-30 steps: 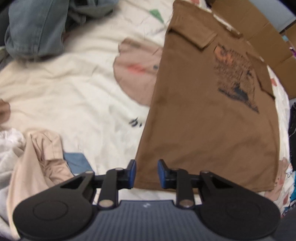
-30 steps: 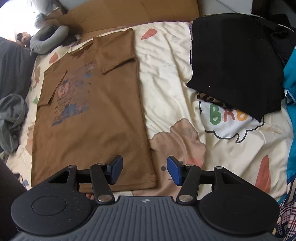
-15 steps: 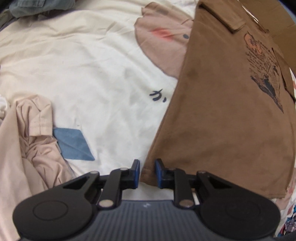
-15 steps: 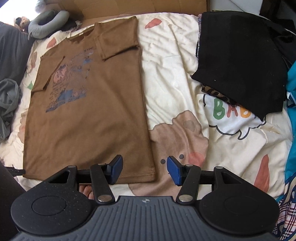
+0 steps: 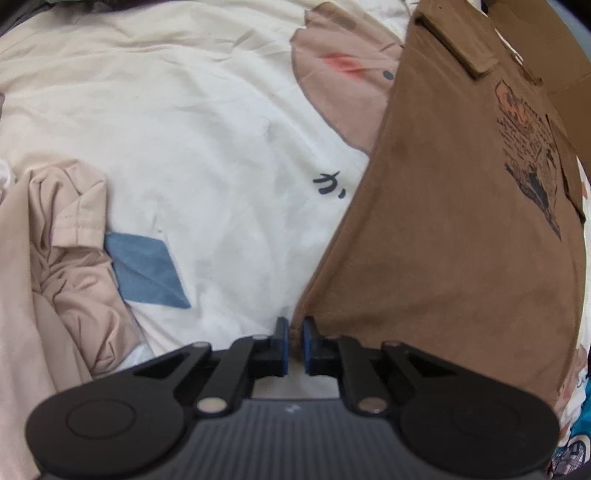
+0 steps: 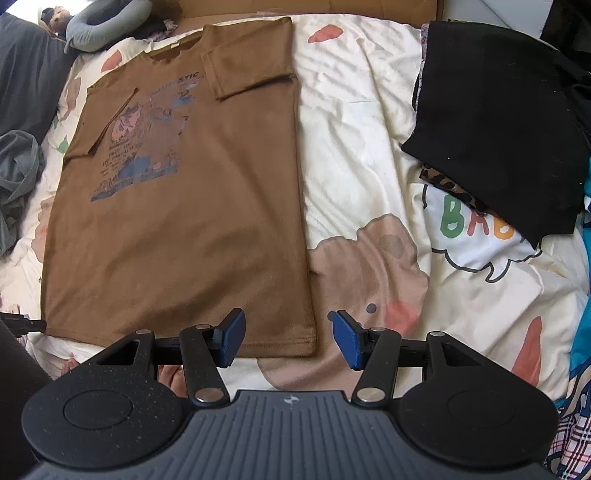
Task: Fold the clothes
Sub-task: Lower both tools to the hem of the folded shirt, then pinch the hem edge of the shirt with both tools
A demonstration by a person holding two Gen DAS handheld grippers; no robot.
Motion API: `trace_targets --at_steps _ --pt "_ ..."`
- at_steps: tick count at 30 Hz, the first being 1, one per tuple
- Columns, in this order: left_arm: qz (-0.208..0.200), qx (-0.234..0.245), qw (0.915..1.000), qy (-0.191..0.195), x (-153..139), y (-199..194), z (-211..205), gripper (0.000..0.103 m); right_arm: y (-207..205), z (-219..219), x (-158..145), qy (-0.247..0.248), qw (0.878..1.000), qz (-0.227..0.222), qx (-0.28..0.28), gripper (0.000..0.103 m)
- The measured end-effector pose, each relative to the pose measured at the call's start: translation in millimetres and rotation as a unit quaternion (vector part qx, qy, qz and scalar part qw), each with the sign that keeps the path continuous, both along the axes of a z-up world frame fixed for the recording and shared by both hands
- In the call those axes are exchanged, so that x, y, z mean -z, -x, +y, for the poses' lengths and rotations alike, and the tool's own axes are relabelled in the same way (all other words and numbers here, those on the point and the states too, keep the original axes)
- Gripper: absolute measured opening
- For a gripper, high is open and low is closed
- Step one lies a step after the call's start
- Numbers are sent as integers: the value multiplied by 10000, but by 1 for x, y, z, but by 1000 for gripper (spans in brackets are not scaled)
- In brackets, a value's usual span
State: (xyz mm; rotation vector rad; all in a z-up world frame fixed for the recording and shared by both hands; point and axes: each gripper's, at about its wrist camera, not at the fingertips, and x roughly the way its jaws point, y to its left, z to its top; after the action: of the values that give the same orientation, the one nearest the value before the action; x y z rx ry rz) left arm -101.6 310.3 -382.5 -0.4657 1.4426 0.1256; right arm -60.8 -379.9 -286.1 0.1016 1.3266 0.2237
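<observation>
The left gripper [image 5: 294,345], black with blue pads, points steeply down at the near edge of the bed. Its jaws have just been closing and now pinch the near left hem corner of the brown printed T-shirt [image 5: 454,236]; a fold of the hem sits between the nearly touching pads. The right gripper [image 6: 286,338] hangs over the shirt's near right hem corner with its jaws standing apart: one pad is over the brown cloth, the other over the bedsheet just past the corner, and neither presses on anything.

The T-shirt lies flat, print up, on the cream cartoon-printed bedsheet [image 6: 362,155], its hem along the near edge of the bed and its collar toward the far edge. Both short sleeves are folded inward over the chest.

Left of the shirt, at the near left of the bed, a crumpled beige garment [image 5: 62,266] lies partly over a blue diamond printed on the sheet. To the right, well apart from the shirt, a folded black garment [image 6: 495,122] rests on a leopard-patterned cloth [image 6: 448,188] by the right edge. Beyond the far edge stands brown cardboard [image 6: 314,7], and a grey neck pillow [image 6: 107,26] lies at the far left corner.
</observation>
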Motion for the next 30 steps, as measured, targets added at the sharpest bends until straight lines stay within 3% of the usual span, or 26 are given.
trace_targets --at_steps 4,17,28,30 --pt "-26 -40 10000 54 -4 5 2 7 -2 -3 12 9 10000 -30 -9 58" --pt "29 34 10000 -77 -17 11 -1 7 -1 7 91 27 9987 391 -324 33" --pt "105 88 9997 -186 -19 18 -8 6 -4 8 132 111 9974 702 -150 33" --pt "102 82 9997 -191 -22 19 -8 6 -5 7 133 32 9972 749 -57 21"
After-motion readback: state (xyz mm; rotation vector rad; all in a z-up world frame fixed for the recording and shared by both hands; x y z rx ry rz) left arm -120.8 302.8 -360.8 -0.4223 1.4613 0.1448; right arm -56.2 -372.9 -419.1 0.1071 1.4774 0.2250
